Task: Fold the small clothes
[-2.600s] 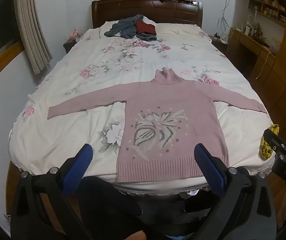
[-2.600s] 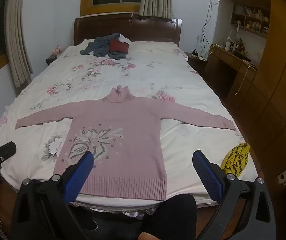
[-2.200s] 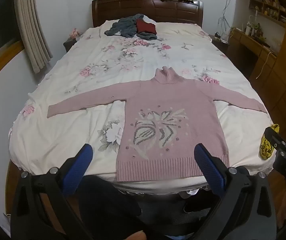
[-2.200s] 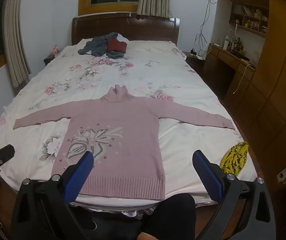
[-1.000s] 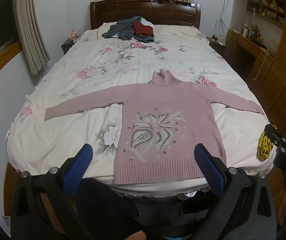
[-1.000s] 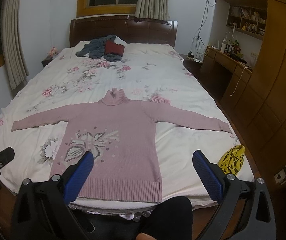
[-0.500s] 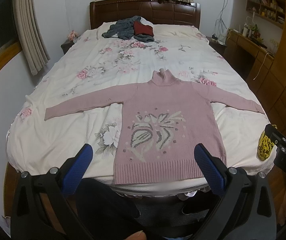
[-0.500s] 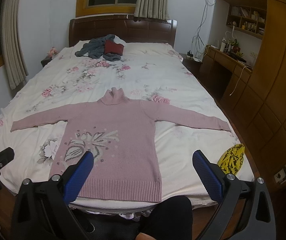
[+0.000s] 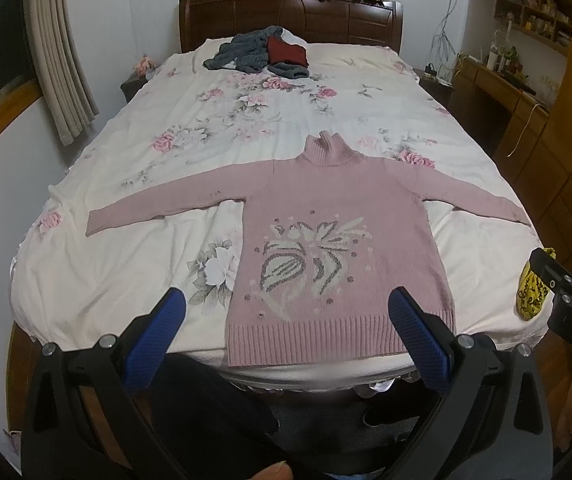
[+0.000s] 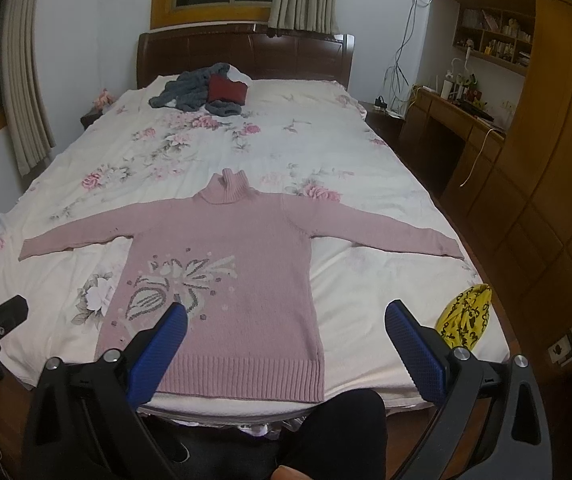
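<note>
A pink turtleneck sweater (image 9: 338,224) (image 10: 229,248) with a knitted flower on its chest lies flat, front up, on the flowered bedspread (image 9: 133,248), both sleeves spread wide and its hem at the bed's near edge. My left gripper (image 9: 286,300) hangs open in front of the hem, its blue pads wide apart with nothing between them. My right gripper (image 10: 286,312) is also open and empty, held short of the hem toward the sweater's right side. Neither gripper touches the cloth.
A grey and dark red pile of clothes (image 9: 261,54) (image 10: 205,94) lies near the headboard. A yellow patterned cloth (image 10: 466,314) sits at the bed's right corner. A wooden desk and cabinets (image 10: 486,152) line the right wall. The person's dark-clad legs (image 9: 221,420) press against the bed's foot.
Both cameras have risen and tilted slightly, so the sweater and bed sit a little lower in view. The sweater itself has not moved, and both grippers stay open.
</note>
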The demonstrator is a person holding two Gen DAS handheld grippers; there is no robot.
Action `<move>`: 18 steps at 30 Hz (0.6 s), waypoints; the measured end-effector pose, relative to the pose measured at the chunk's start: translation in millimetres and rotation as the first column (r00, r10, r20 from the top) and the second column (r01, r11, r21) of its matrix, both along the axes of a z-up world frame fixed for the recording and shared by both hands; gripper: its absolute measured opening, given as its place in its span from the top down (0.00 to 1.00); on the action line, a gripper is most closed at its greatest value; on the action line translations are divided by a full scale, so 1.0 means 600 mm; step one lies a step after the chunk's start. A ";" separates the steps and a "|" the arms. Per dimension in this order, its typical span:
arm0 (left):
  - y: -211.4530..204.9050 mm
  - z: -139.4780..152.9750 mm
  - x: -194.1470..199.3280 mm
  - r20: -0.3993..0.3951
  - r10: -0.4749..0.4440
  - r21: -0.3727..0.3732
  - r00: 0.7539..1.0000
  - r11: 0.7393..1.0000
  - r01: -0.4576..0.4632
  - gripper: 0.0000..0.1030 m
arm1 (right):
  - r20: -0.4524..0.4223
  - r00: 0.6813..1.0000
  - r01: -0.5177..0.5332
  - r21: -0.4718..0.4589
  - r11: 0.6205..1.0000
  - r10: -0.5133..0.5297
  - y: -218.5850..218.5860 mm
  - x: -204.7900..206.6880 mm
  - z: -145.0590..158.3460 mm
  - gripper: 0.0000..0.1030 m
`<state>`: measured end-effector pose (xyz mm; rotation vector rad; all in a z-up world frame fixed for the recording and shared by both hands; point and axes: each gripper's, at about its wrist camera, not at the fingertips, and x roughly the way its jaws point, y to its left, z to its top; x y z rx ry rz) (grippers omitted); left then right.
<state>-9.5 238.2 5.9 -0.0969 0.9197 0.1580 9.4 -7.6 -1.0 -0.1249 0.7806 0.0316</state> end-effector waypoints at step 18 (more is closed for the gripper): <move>0.016 -0.051 0.043 0.082 -0.056 -0.101 0.995 0.993 0.065 0.02 | -0.066 0.998 -0.015 -0.064 0.998 0.011 -0.006 0.080 -0.062 0.04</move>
